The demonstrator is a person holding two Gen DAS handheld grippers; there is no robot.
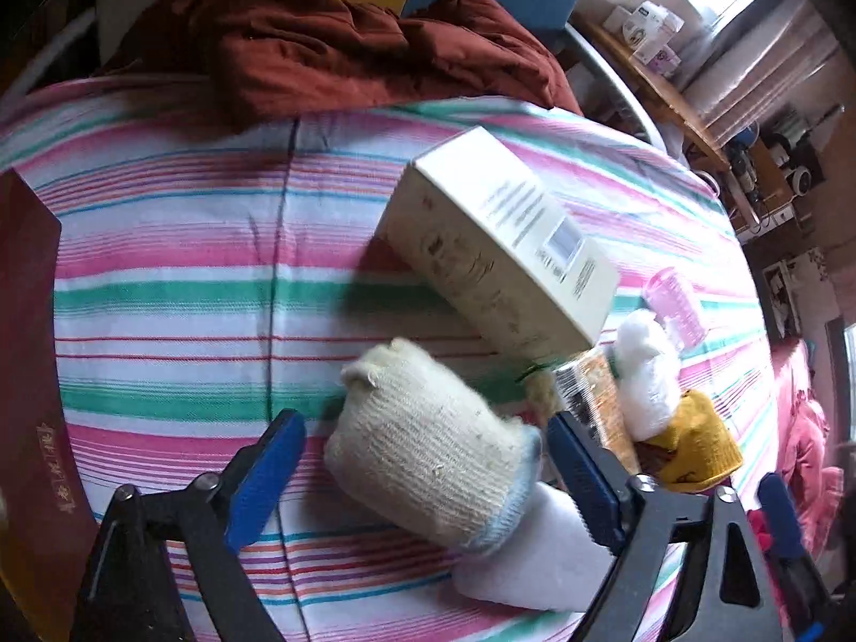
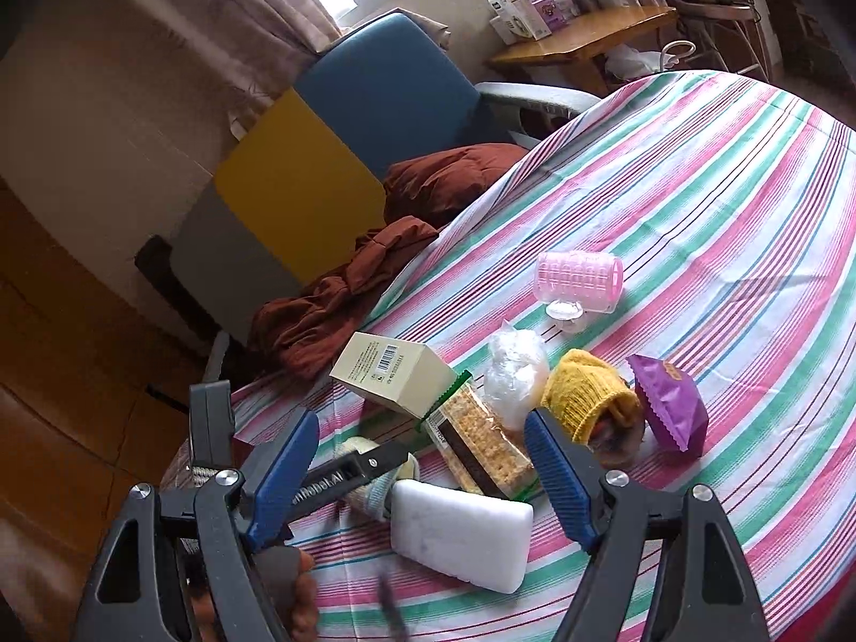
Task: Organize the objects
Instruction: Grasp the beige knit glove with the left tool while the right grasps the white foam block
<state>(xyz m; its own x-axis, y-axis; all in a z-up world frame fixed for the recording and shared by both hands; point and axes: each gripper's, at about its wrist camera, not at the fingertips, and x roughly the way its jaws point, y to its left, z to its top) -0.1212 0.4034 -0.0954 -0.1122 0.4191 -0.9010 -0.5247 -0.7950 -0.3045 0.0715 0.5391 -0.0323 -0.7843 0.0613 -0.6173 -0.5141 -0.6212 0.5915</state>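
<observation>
A cream knitted glove roll (image 1: 428,460) lies on the striped bedspread (image 1: 176,289) between the blue pads of my left gripper (image 1: 422,428), which stands open around it; neither pad presses on it. A white sponge block (image 1: 535,551) lies just under the glove's cuff. My right gripper (image 2: 422,420) hangs open above the white sponge block (image 2: 460,535) and a cracker pack (image 2: 481,444), holding nothing. In the right wrist view a finger of the left gripper (image 2: 348,476) reaches over the glove (image 2: 374,492).
A cream box (image 1: 497,246), plastic bag ball (image 2: 513,374), yellow knitted piece (image 2: 583,390), purple packet (image 2: 669,401) and pink hair roller (image 2: 578,278) crowd together. A dark red box (image 1: 32,374) sits left. Rust-brown cloth (image 1: 321,43) lies at the bed's far edge.
</observation>
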